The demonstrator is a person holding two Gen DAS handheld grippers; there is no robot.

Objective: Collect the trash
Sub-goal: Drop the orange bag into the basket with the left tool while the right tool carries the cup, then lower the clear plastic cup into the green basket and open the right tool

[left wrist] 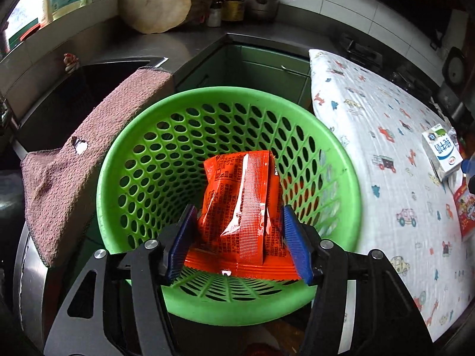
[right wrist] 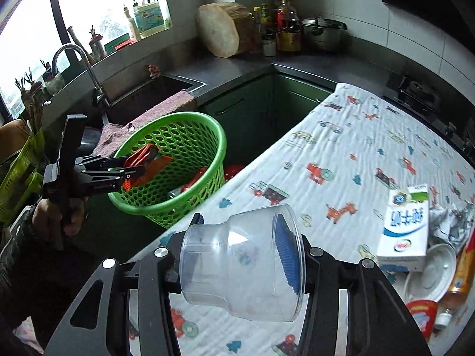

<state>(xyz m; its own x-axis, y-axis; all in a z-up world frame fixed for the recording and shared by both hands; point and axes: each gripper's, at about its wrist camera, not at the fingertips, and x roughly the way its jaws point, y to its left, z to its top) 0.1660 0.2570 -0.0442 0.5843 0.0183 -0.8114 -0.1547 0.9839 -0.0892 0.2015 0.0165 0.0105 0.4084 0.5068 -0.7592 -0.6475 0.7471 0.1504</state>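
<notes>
The green basket (left wrist: 228, 160) is the landmark here. The left hand-held gripper (left wrist: 237, 237) hangs over the basket's mouth with the orange snack wrapper (left wrist: 240, 204) between its blue pads (left wrist: 297, 246). The jaws stand narrow-to-middling around the packet, and a sliver of gap shows at the left pad, so the packet looks loosely held or just let go; I cannot tell whether the right pad presses on it. The wrapper sits inside the rim line, its lower edge near the near wall of the basket.

The right hand-held gripper (right wrist: 240, 252) is off to the right of the basket, above the patterned cloth on the tabletop (right wrist: 341, 154), clamped narrow on a clear plastic cup (right wrist: 243, 267) lying sideways, one pad inside it.

Risks, as I judge them:
- The wrapper may cling to a ribbed pad and ride back out of the basket when the left hand pulls away.
- It may catch on the near rim and slide outside to the floor.
- The cup is thin and slick; a squeeze on its wall could buckle it or let it pivot free before it reaches the basket.
- Both grippers meeting over the basket could collide, or nudge it off balance.

The milk carton (right wrist: 403, 228), lid and bottle still lie far right of the basket.
</notes>
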